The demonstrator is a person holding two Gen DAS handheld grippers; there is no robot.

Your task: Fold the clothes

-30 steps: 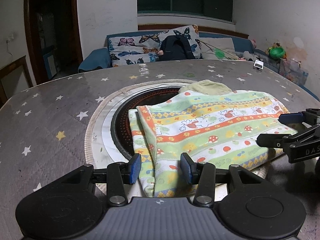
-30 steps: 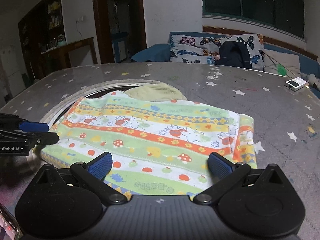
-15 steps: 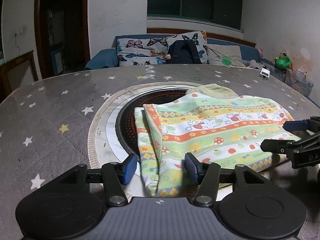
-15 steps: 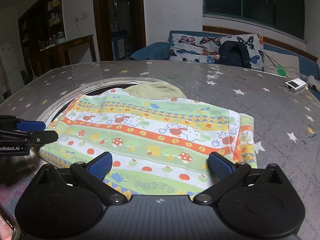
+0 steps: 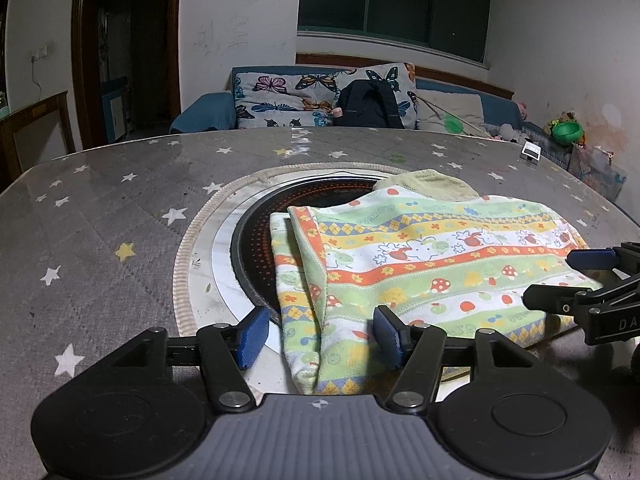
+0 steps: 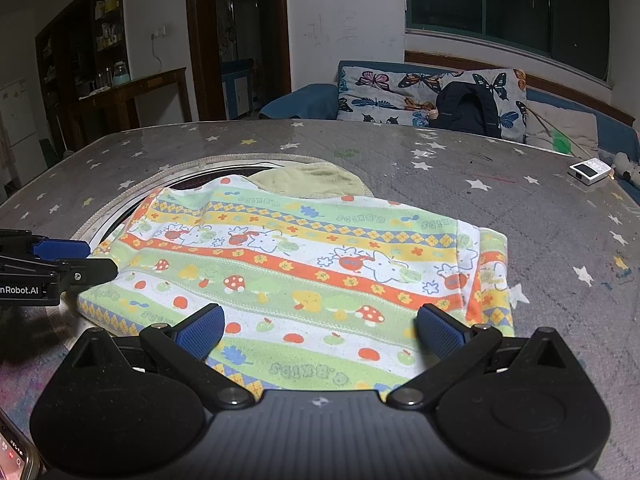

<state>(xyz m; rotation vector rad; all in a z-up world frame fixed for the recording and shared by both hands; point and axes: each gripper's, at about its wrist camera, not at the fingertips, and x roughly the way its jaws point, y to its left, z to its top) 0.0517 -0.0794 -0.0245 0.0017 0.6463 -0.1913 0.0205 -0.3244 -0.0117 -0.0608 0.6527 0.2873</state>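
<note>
clothes here means a striped children's garment (image 5: 432, 272) printed with bunnies, mushrooms and apples, lying folded flat on a grey star-patterned table (image 5: 100, 216), partly over a round dark inset (image 5: 256, 248) ringed in white at the table's middle. a plain yellowish-green piece (image 6: 308, 180) pokes out from under its far edge. in the left wrist view the garment's left end shows a doubled fold, two layers side by side, hanging toward the camera. the left gripper (image 5: 320, 330) has its jaws spread apart, blue pads on either side of that folded end, gripping nothing. the right gripper (image 6: 320, 328) is likewise released, jaws wide, its pads over the near hem of the garment; whether they touch the cloth cannot be told. each gripper appears at the edge of the other's view, at opposite ends of the garment. a small white device (image 6: 590, 171) sits near the table's far right edge. beyond the table, a sofa with butterfly cushions (image 5: 288, 96) and a dark backpack (image 5: 370, 106).
</note>
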